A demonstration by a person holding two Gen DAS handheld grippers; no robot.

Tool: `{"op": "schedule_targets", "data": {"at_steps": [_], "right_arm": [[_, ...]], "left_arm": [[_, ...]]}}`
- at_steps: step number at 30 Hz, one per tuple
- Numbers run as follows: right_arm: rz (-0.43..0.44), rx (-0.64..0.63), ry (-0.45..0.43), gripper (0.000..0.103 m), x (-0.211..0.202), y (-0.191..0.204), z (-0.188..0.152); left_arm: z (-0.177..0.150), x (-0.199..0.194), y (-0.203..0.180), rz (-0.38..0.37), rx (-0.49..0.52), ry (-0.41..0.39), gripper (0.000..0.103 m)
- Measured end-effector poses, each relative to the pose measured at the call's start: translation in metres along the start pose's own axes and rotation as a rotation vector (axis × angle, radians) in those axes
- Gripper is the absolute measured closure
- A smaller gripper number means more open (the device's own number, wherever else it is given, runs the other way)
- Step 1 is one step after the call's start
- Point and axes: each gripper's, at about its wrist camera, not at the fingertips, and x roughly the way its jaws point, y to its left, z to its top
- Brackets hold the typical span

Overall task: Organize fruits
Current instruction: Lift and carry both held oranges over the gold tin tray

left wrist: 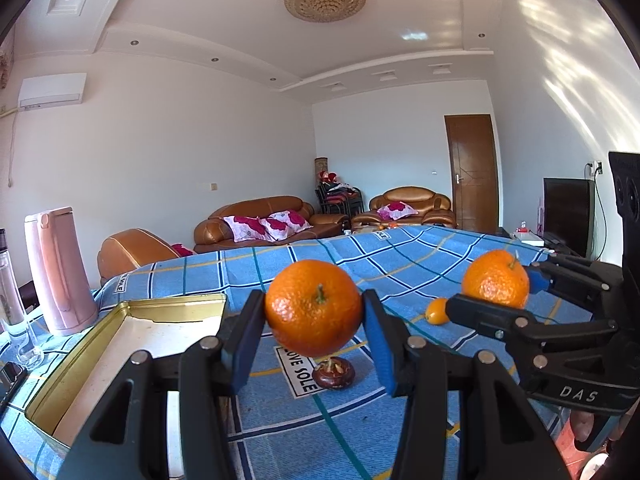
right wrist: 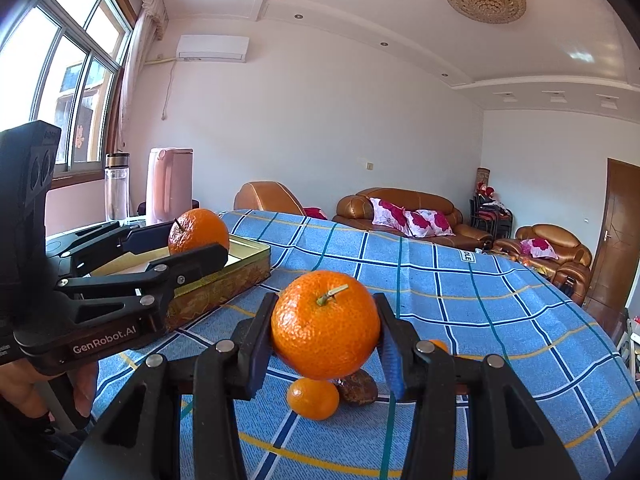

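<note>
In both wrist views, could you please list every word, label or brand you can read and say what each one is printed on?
"LOVE SOLE": white label on the blue checked tablecloth, partly hidden by the orange in the left gripper.
"DAS": body of the right gripper, seen from the left wrist.
"GenRobot.AI": body of the left gripper, seen from the right wrist.
"OLE": cut-off label further along the cloth.
Other cloth labels: too small to read.

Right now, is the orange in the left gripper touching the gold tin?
Apart. The left wrist view shows the orange clamped between the left gripper's fingers, lifted above the tablecloth, with the tin off to its side.
</note>
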Motion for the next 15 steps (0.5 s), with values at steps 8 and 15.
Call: {"op": "schedule_targets", "data": {"at_steps": [8,15], "right_arm": [[0.035,-0.017,-0.006,0.055,0.01,0.011,0.014],[0.086,-0.037,-0.009,0.055,0.023,0.027,0.032]], "left_arm": [[0.005,-0.006,0.013,0.04,-0.012,-0.007,0.053],[0.008,-0.007,0.031,0.077,-0.046,0.019,0.053]]}}
